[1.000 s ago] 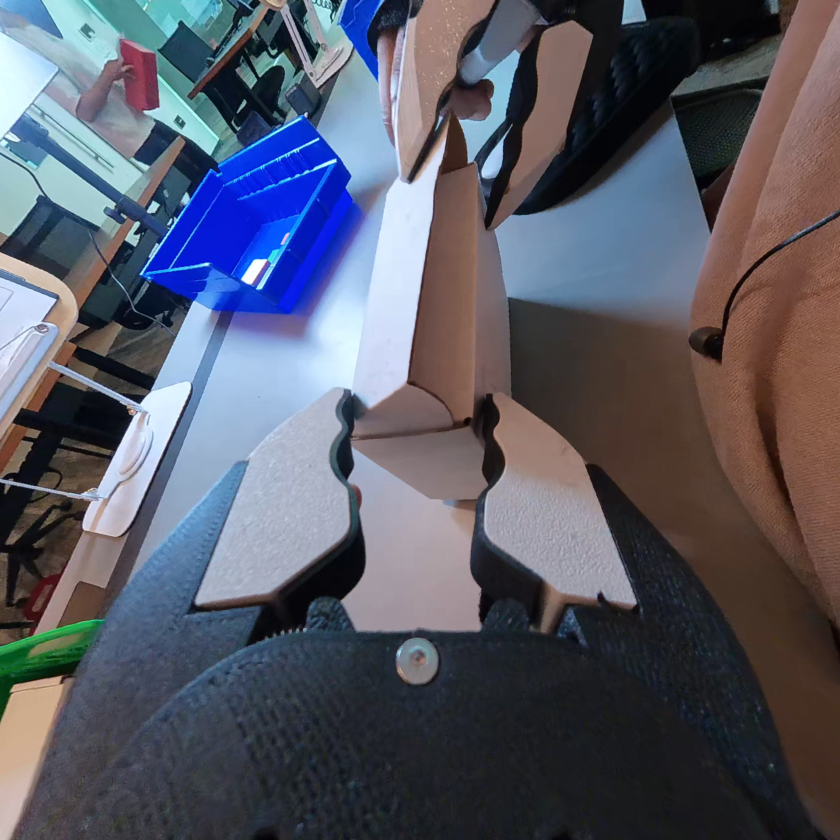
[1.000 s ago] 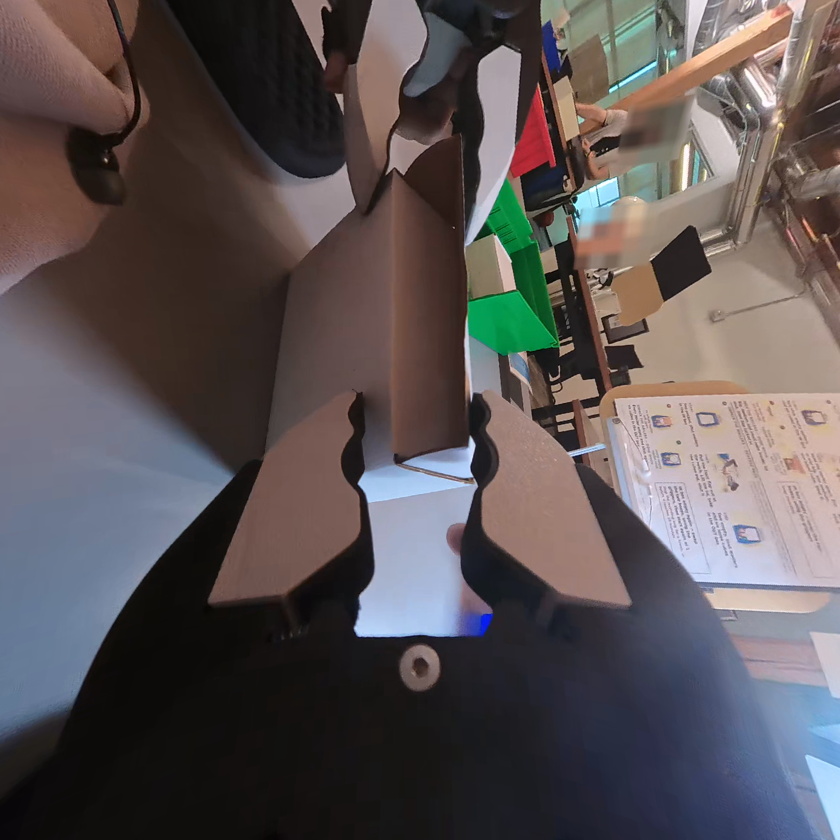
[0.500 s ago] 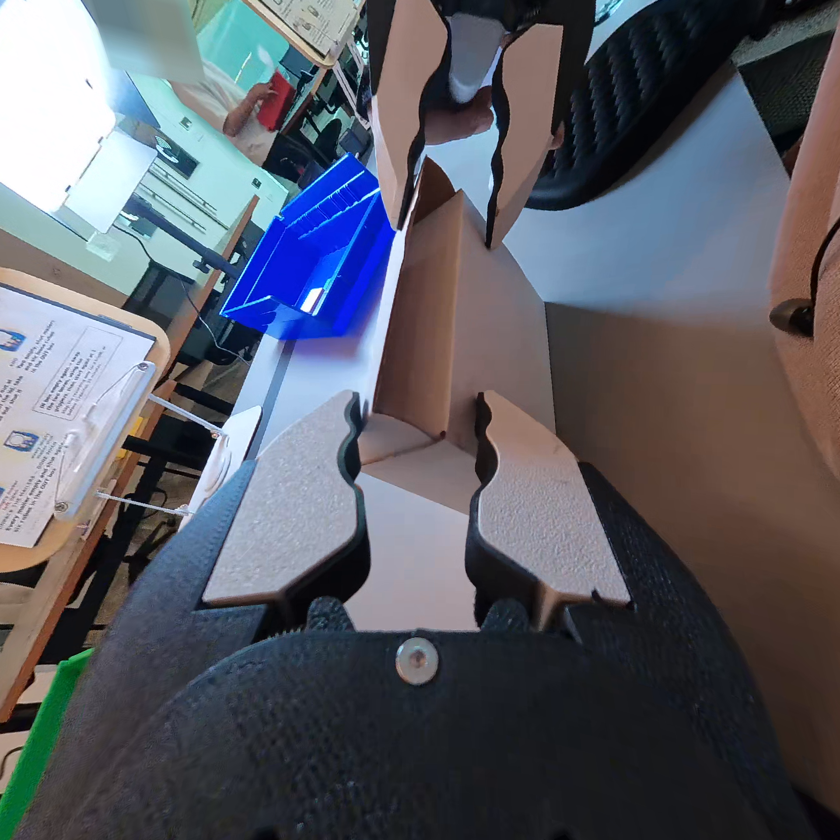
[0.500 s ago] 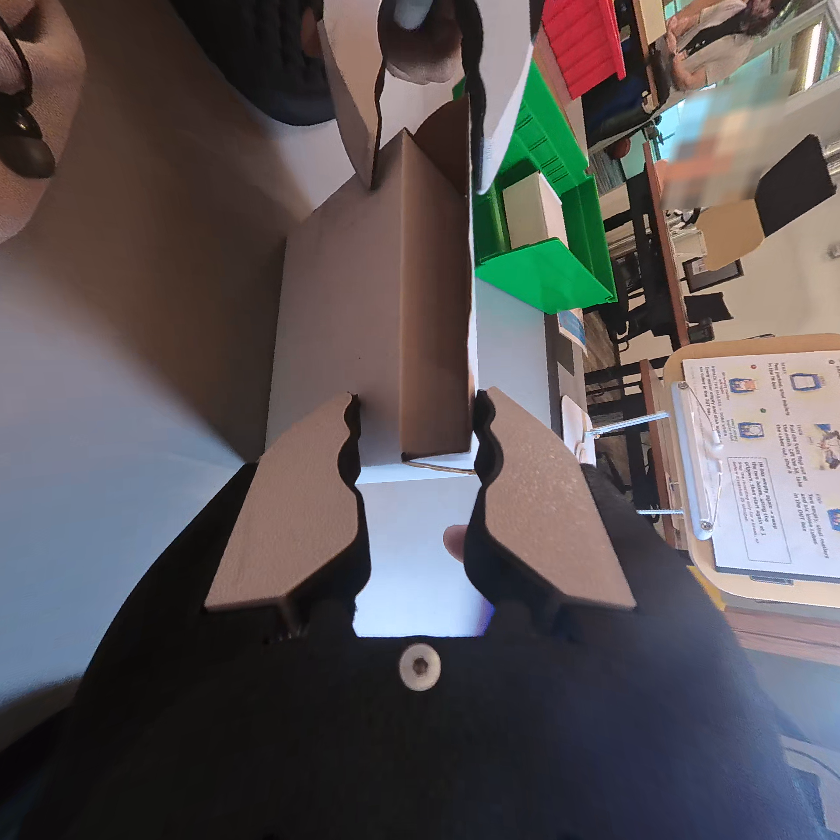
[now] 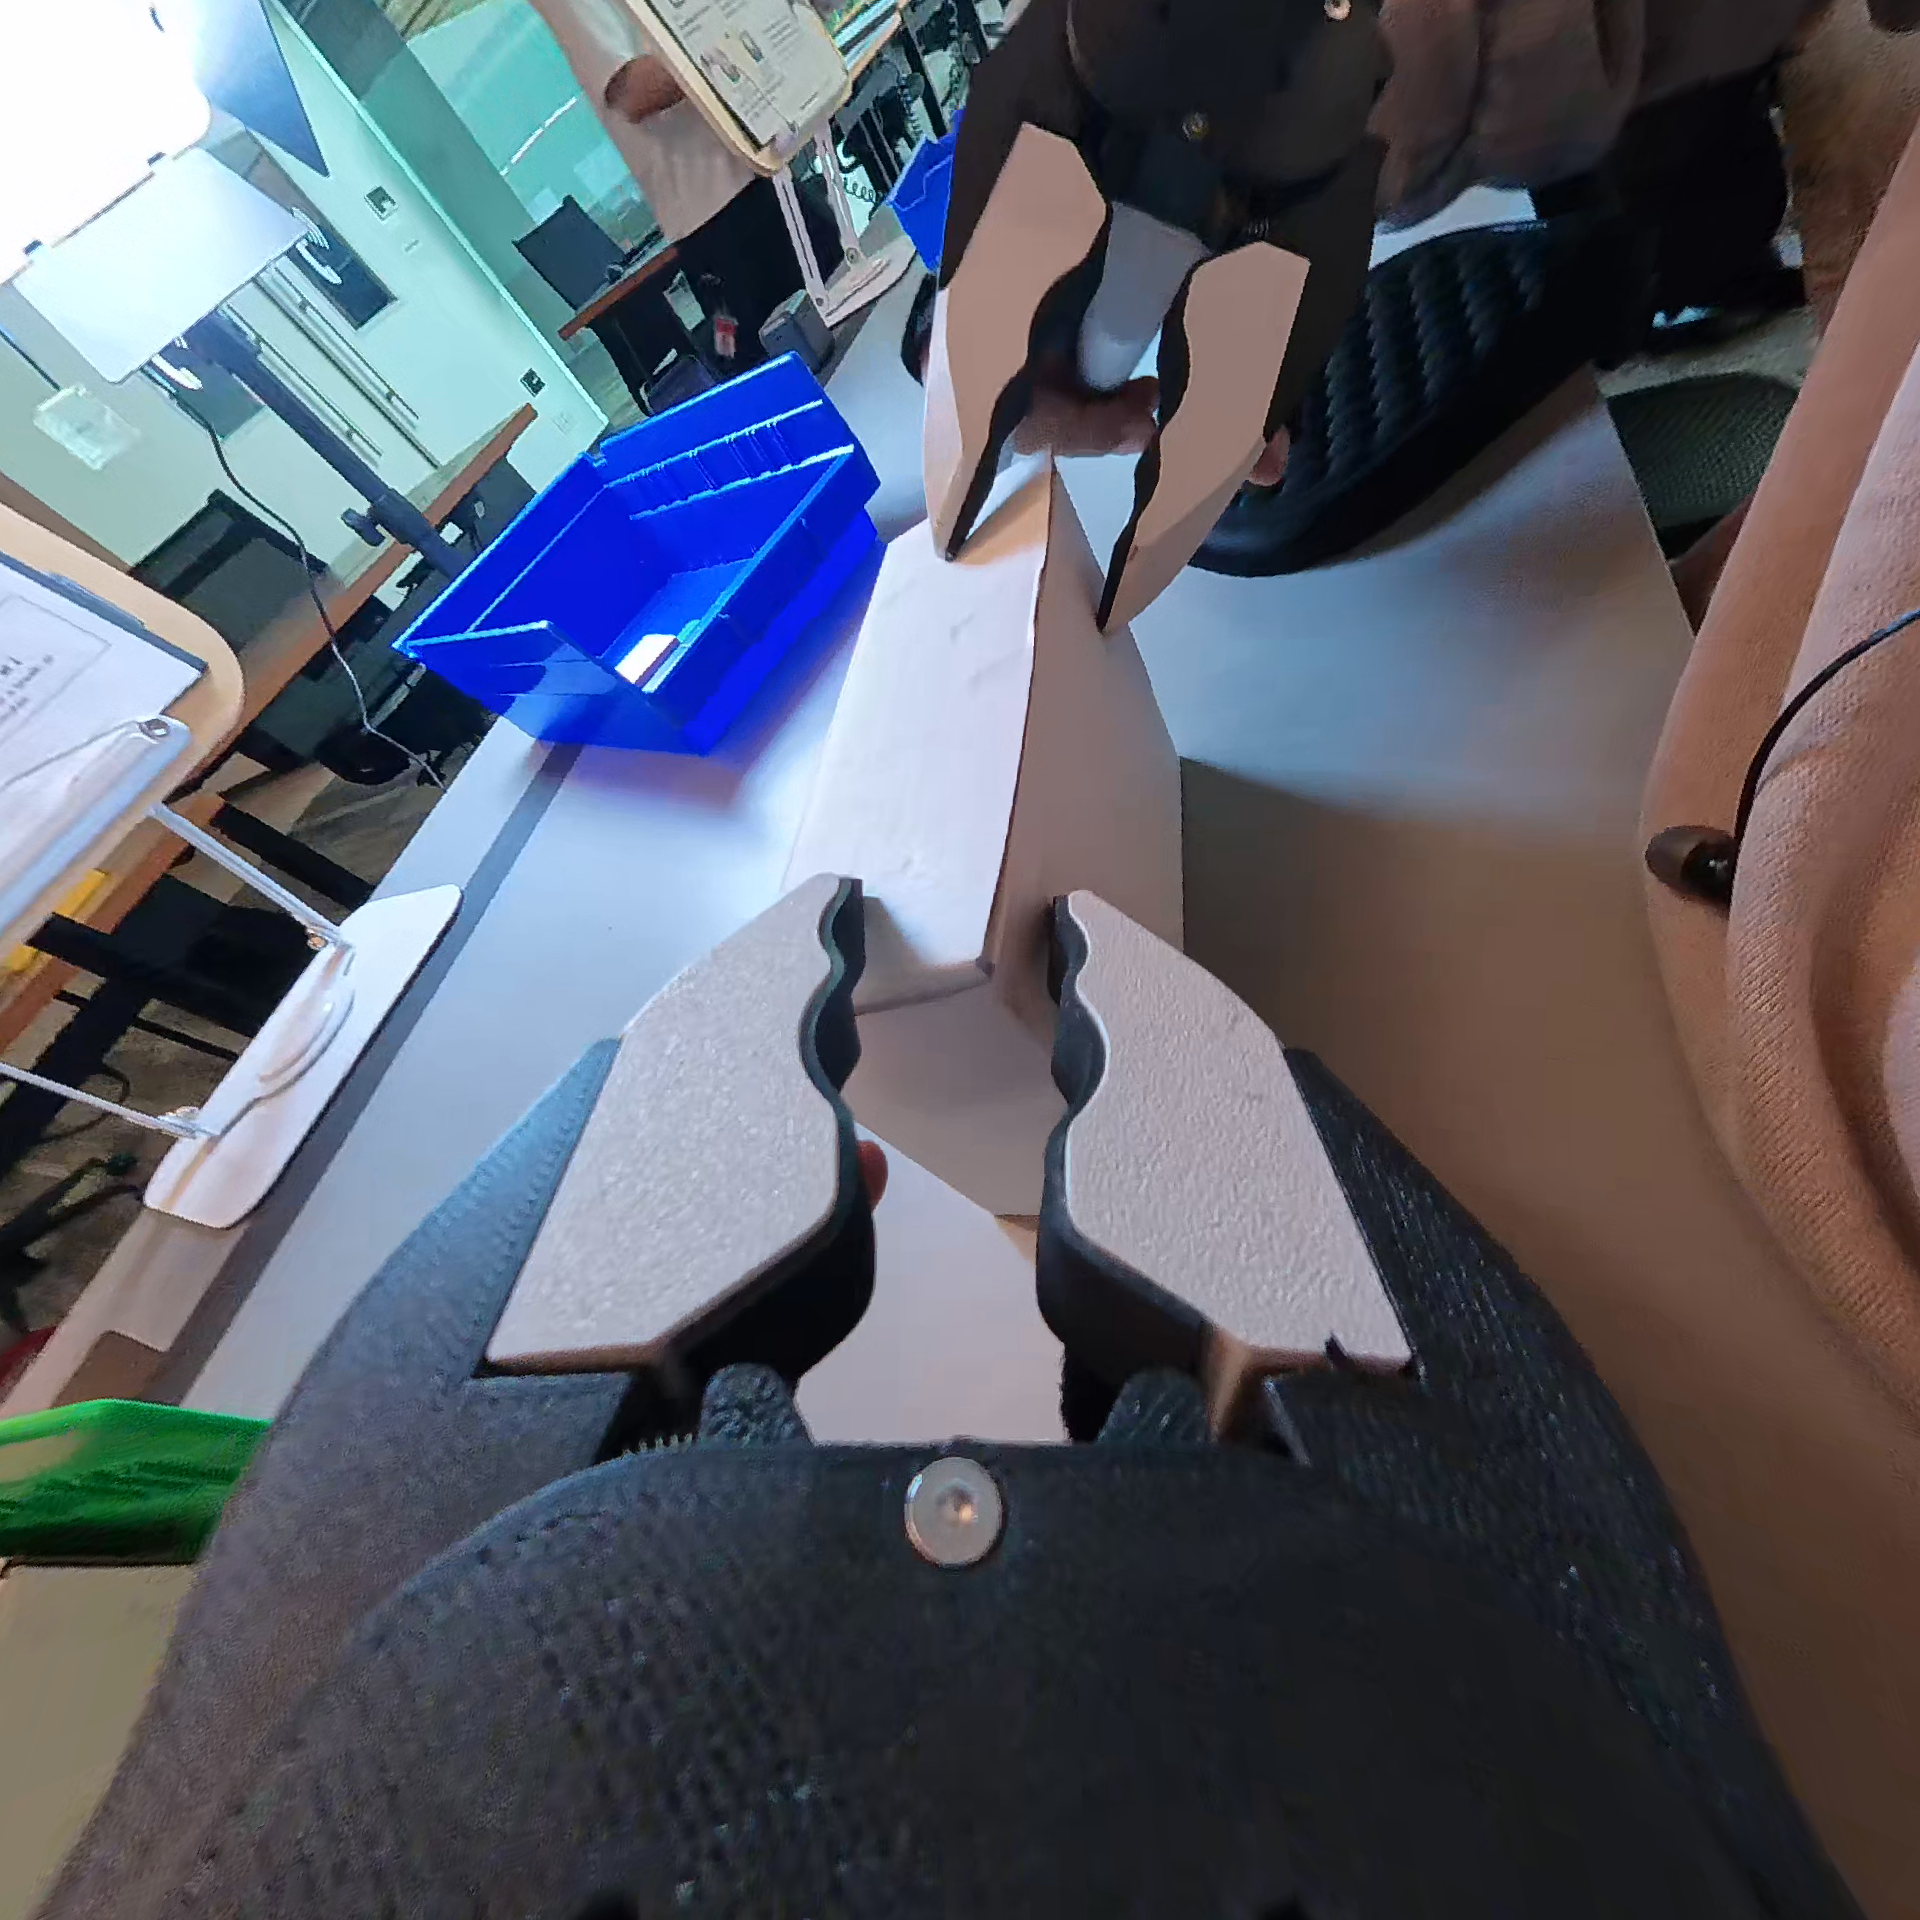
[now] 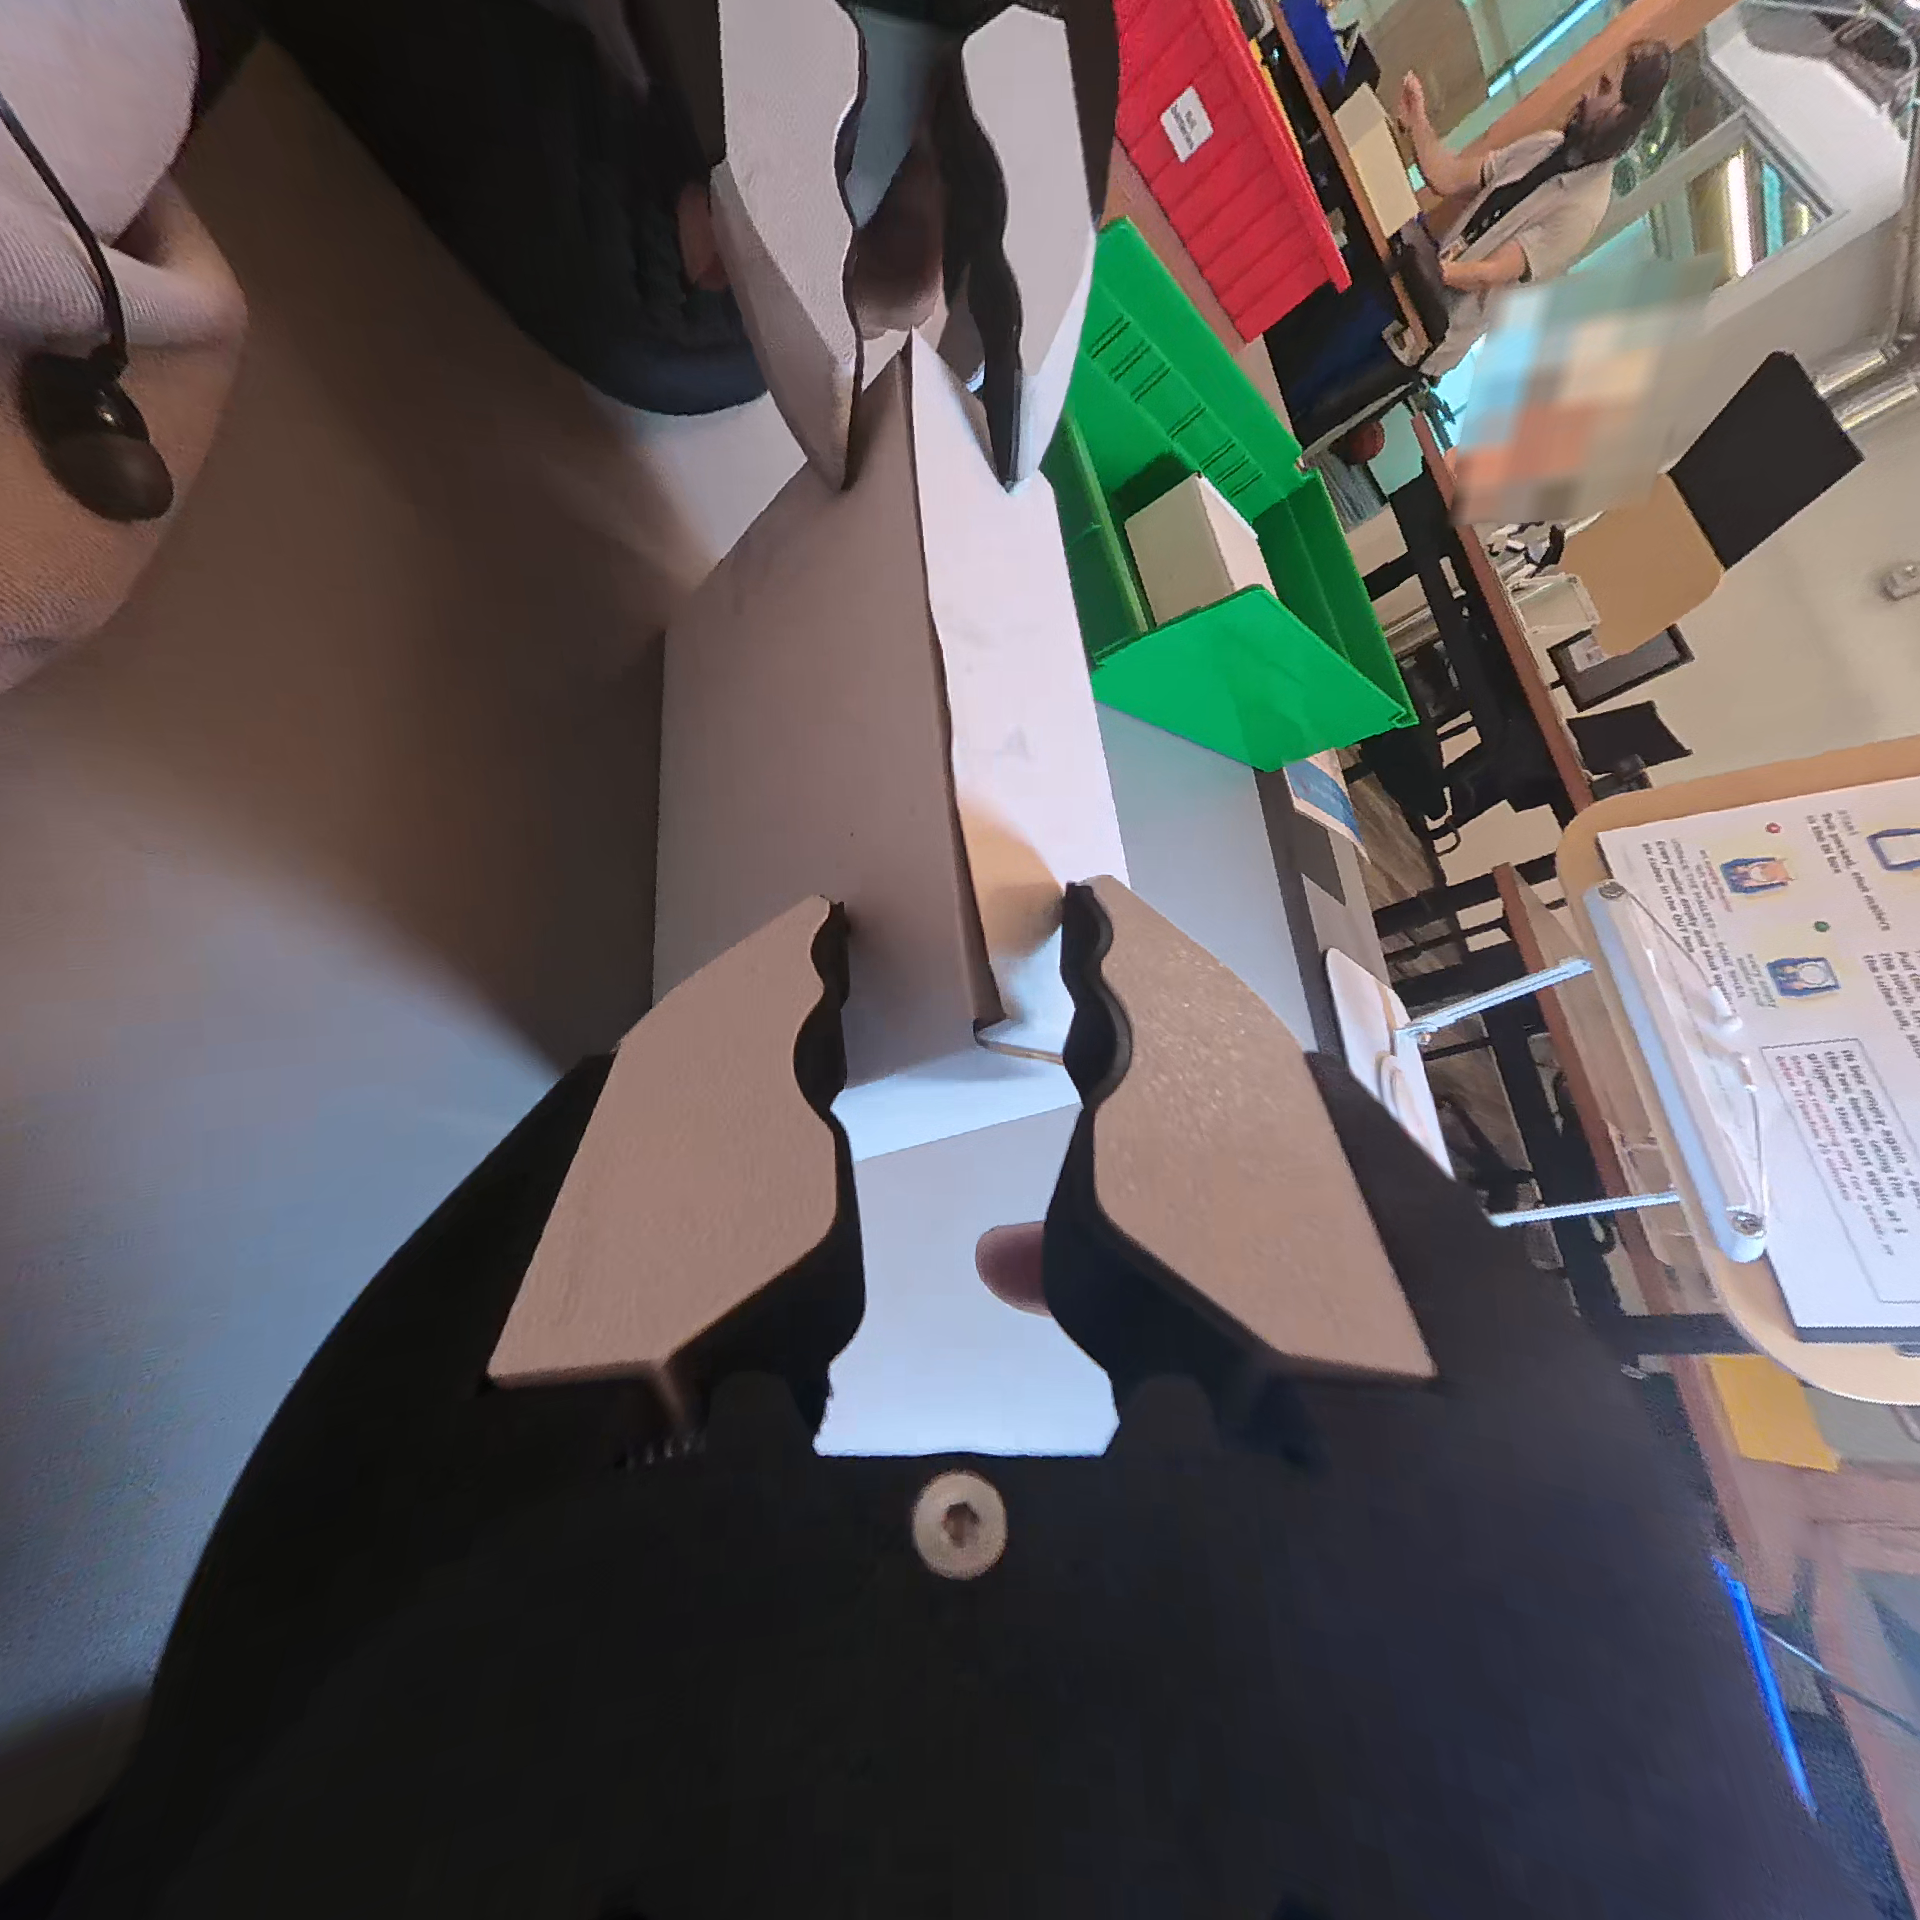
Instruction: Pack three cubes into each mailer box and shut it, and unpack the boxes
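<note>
A cardboard mailer box [image 5: 935, 748], shut, is held by its two ends over the grey table [image 5: 1403, 675]. It is tilted, with one long edge up. My left gripper [image 5: 951, 920] is shut on the near end in the left wrist view. My right gripper [image 5: 1023, 582] is shut on the far end there. In the right wrist view the box [image 6: 810, 727] runs away from my right gripper [image 6: 954, 909] to my left gripper [image 6: 925, 468]. No cubes show.
A blue bin [image 5: 644, 623] sits on the table's far left. A green bin [image 6: 1247, 675] holds a white box [image 6: 1195, 545], with a red bin [image 6: 1216, 156] behind it. An instruction sheet on a stand [image 6: 1818, 1039] and the person's torso [image 5: 1818, 935] flank the table. The left gripper's tips are roughly 10 centimeters from the right gripper's.
Both grippers kept their hold while the box turned about its long axis, so an edge now points up. Both views have swung with it.
</note>
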`<state>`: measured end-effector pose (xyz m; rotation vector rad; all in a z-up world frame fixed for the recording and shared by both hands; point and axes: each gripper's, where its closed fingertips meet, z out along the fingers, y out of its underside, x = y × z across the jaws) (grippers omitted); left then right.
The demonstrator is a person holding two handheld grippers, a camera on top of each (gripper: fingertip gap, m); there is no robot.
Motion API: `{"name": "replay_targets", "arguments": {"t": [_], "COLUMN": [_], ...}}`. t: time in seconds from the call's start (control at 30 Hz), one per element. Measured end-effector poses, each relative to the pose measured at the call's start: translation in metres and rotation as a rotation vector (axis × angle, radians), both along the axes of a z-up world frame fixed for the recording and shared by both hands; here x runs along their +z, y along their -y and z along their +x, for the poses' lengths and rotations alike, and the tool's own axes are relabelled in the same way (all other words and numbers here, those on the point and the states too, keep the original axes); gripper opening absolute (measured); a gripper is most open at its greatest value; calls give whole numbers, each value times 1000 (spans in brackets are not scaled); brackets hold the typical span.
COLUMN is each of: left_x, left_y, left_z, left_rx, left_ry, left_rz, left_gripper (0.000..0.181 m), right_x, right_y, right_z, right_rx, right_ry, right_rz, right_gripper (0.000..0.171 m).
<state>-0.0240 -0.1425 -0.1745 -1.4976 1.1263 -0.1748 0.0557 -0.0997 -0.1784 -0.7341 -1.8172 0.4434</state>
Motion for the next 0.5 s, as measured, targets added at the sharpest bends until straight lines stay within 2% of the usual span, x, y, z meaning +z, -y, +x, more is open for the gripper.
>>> {"name": "replay_targets", "arguments": {"t": [0.3,0.4,0.5], "left_x": [5,6,8], "left_y": [0,0,0], "left_z": [1,0,-3], "left_rx": [-30,-41,-29], "left_ry": [150,162,171], "left_rz": [-71,-46,-30], "left_gripper": [33,32,34], "right_x": [5,8,14], "right_y": [2,0,-3], "right_z": [-2,1,8], "right_rx": [-18,-37,-47], "right_ry": [-86,-98,-100], "right_rz": [-223,-287,-342], "right_gripper": [43,48,45]}}
